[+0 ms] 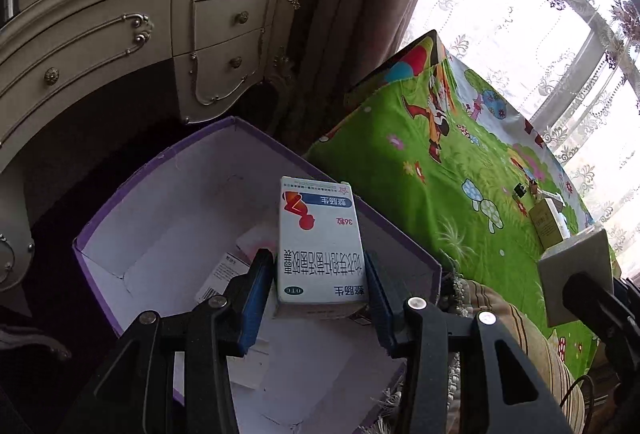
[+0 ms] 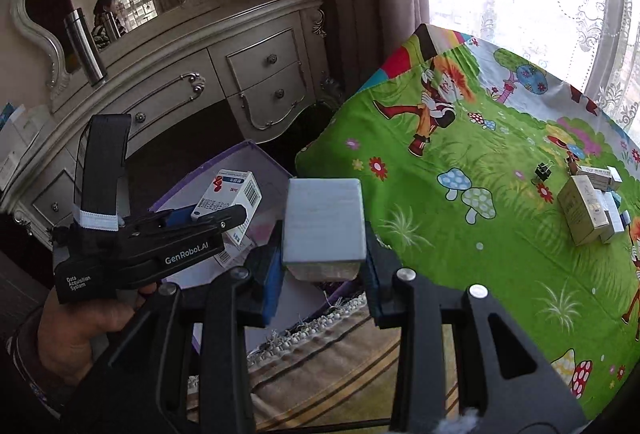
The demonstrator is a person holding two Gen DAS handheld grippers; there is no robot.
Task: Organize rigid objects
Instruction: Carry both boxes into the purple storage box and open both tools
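My left gripper is shut on a white medicine box with blue and red print, held over the open purple storage box. The same medicine box and left gripper show in the right wrist view, above the purple box. My right gripper is shut on a plain grey box, held near the purple box's right edge. That grey box also shows at the right of the left wrist view. Flat cartons lie inside the purple box.
A bed with a green cartoon sheet lies to the right, with several small boxes and a black binder clip on it. A cream dresser with a mirror stands behind. A striped blanket lies below my right gripper.
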